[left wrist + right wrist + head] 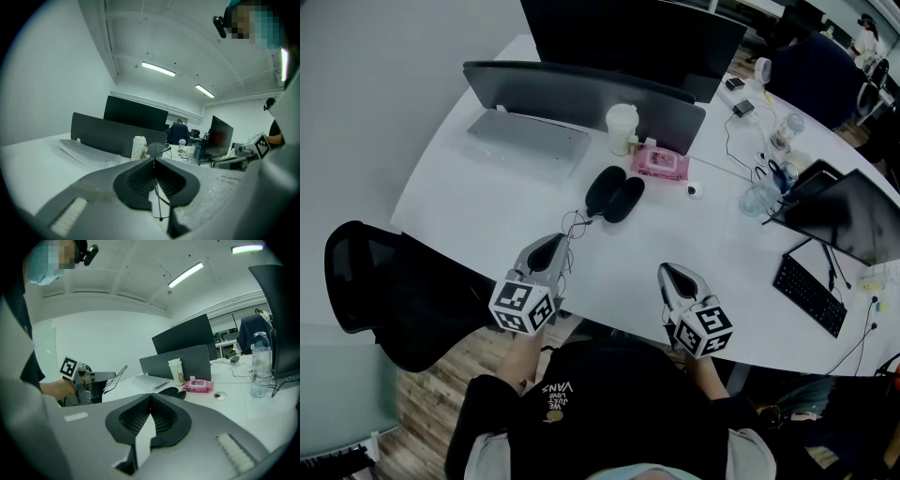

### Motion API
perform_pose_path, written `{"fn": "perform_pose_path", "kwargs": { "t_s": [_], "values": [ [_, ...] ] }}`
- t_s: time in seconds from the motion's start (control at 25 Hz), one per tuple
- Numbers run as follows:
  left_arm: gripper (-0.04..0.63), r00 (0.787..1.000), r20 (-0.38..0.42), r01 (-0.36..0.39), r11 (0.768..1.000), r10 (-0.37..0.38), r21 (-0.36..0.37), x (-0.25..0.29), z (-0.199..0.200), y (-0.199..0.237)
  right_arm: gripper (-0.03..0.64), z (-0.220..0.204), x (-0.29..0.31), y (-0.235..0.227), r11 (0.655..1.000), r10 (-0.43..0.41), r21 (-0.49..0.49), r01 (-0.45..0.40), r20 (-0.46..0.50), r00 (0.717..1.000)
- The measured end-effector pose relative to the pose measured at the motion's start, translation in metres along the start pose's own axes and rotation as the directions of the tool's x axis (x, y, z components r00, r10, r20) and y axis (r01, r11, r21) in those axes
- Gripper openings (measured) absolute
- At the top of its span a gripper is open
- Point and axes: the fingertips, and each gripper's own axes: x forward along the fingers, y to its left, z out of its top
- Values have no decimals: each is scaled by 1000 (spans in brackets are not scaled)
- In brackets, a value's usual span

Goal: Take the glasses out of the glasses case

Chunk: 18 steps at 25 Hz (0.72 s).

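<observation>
White table [694, 246]: open glasses case [614, 193], cup [622, 127], pink pack [659, 164].

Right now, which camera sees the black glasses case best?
The head view: the glasses case lies open on the table, fully seen. The right gripper view shows just a sliver above its jaws. The left gripper view misses it.

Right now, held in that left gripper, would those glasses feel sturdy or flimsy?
The glasses look thin-wired, so probably light and slightly springy. The left gripper has its jaws shut on just one slender wire, so they may swing or twist. Pressed hard, the frame would likely bend.
</observation>
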Motion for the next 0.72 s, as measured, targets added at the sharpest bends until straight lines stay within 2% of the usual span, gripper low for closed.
{"fn": "perform_pose_path", "kwargs": {
  "t_s": [0.72],
  "values": [
    [9, 1000, -2, 5, 1000, -5, 2, 5, 2, -5, -2, -6, 4, -6, 1000, 0, -15, 0, -34, 999]
  ]
}}
